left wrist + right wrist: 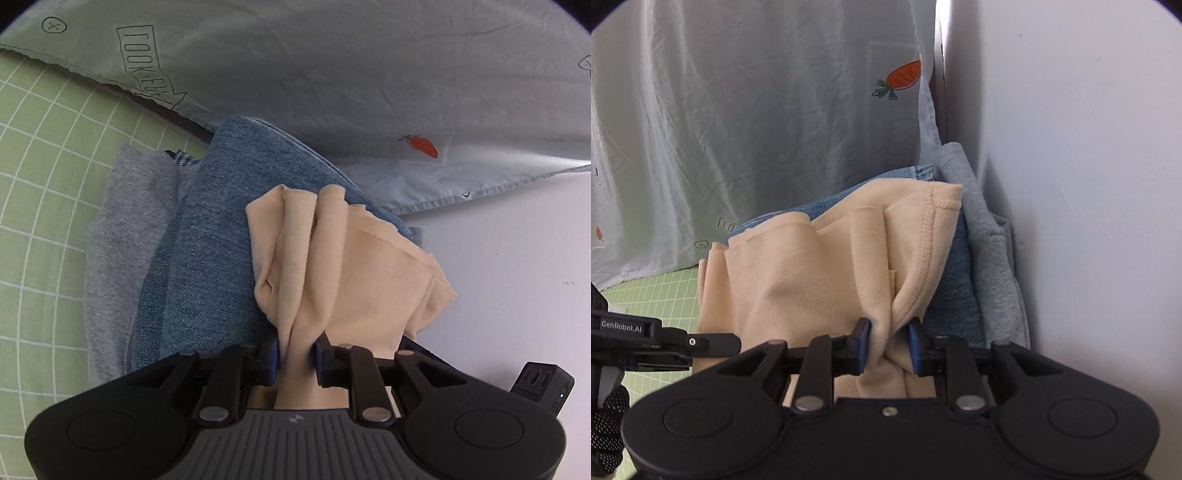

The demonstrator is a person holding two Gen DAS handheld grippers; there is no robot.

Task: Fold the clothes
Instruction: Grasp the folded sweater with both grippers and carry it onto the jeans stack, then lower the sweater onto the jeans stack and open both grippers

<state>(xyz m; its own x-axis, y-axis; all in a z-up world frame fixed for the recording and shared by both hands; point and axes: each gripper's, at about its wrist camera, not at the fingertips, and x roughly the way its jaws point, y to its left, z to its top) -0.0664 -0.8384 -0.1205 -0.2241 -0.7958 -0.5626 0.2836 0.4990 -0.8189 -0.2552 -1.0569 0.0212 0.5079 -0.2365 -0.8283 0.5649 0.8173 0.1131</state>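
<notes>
Closest in, both grippers are pinched down on the same peach garment (pixel 827 266): the left gripper (pixel 295 356) has a gathered bunch of it squeezed between its blue pads, and the right gripper (pixel 886 341) is clamped the same way on a pleat just below a stitched hem. From the way the cloth puckers and drapes around each pinch, I'd judge it thin, light and very soft, a knit that will sag and slide, not hold a crease, so it wants holding at hems or corners and not in the middle. Beyond the grippers the garment lies over a folded blue denim piece (pixel 221 229), which looks thicker and stiffer, and that sits beside folded grey knitwear (pixel 122 236), all on a green checked bed sheet (pixel 40 177). Farthest off is a pale blue carrot-print cloth (pixel 332 74), with a white wall (pixel 1089 147) alongside.
</notes>
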